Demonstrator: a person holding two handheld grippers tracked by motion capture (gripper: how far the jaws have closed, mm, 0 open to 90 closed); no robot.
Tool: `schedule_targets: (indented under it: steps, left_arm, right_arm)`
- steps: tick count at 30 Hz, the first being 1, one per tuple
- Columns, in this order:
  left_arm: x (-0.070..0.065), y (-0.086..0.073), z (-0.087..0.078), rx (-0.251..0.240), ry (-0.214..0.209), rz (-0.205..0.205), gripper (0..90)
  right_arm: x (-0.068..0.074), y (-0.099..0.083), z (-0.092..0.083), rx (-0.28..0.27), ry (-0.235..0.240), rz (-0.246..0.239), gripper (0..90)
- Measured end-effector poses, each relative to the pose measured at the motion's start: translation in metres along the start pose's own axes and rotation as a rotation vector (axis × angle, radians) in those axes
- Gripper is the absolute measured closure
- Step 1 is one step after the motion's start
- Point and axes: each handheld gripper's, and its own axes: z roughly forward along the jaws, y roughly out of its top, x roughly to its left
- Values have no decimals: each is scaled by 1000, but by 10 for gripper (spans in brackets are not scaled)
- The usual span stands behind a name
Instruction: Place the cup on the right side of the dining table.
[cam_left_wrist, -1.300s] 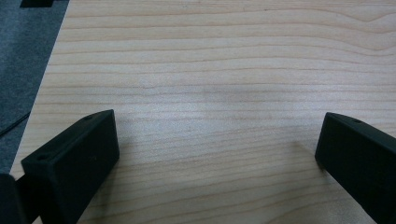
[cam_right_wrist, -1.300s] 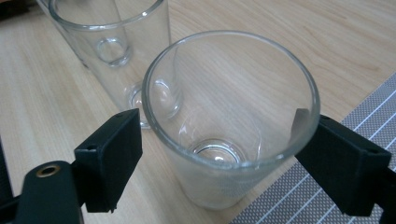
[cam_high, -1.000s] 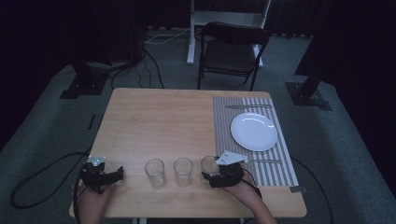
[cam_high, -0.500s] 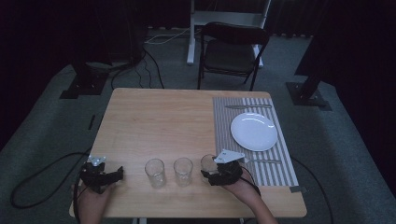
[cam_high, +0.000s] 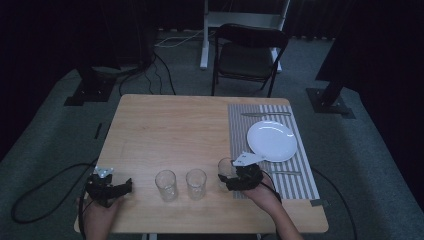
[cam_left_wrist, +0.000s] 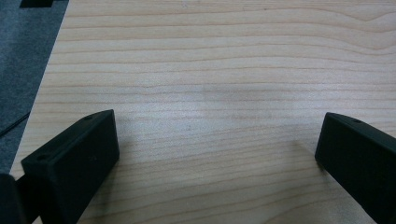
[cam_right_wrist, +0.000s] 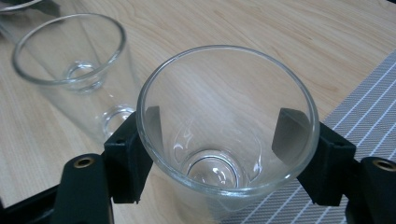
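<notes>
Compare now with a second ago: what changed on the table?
The right gripper has just closed its jaws on the rightmost glass, at the placemat's edge; both pads now press its sides. Little else moved. The left gripper stays open over bare table, and the other two glasses and the plate sit where they were.

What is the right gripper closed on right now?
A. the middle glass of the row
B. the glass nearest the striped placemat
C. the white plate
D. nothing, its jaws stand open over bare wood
B: in the right gripper view the right gripper has a jaw pressed against each side of the glass, which stands at the edge of the striped placemat; the next glass stands free beside it.
</notes>
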Motion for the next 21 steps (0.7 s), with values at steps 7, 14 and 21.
schedule_targets:
  steps: [7,14,21]
  left_arm:
    - [0,0,0,0,0,0,0]
    - [0,0,0,0,0,0,0]
    - [0,0,0,0,0,-1,0]
  right_arm:
    - [-14,6,1,-18,-18,28,290]
    - [-32,16,3,-12,-48,50,291]
    - [-51,28,7,-11,-96,71,291]
